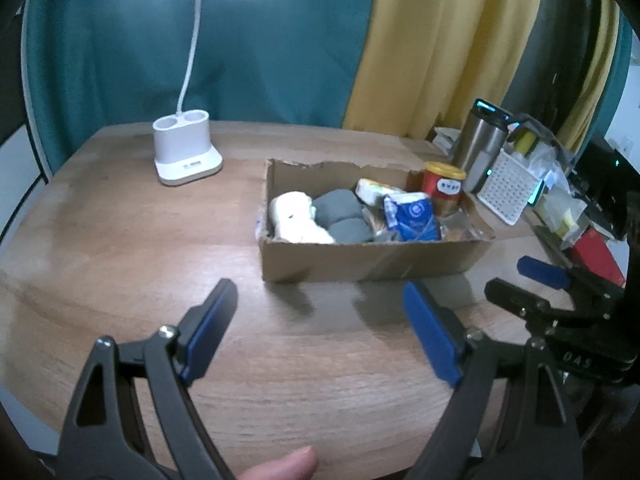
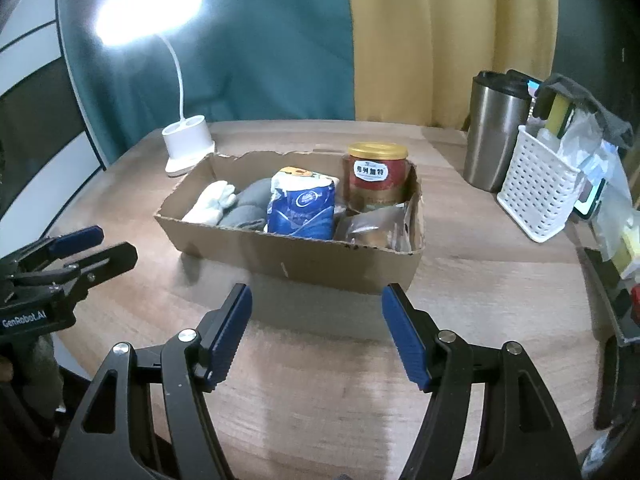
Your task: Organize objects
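A torn cardboard box (image 2: 304,258) (image 1: 372,258) stands on the wooden table. Inside it lie a white glove (image 2: 212,200) (image 1: 296,216), grey socks (image 2: 250,200) (image 1: 340,212), a blue-and-white packet (image 2: 302,208) (image 1: 412,216), a red can with a gold lid (image 2: 376,176) (image 1: 443,188) and a brown foil pouch (image 2: 376,224). My left gripper (image 1: 320,320) hangs open over bare table in front of the box. My right gripper (image 2: 316,328) is open too, just short of the box's near wall, holding nothing. Each gripper shows at the edge of the other's view.
A white desk lamp base (image 1: 186,154) (image 2: 188,146) stands at the back left. A steel tumbler (image 2: 496,128) (image 1: 480,144) and a white perforated basket (image 2: 538,188) (image 1: 508,190) with clutter crowd the right side. Teal and yellow curtains hang behind. A fingertip (image 1: 288,466) shows below.
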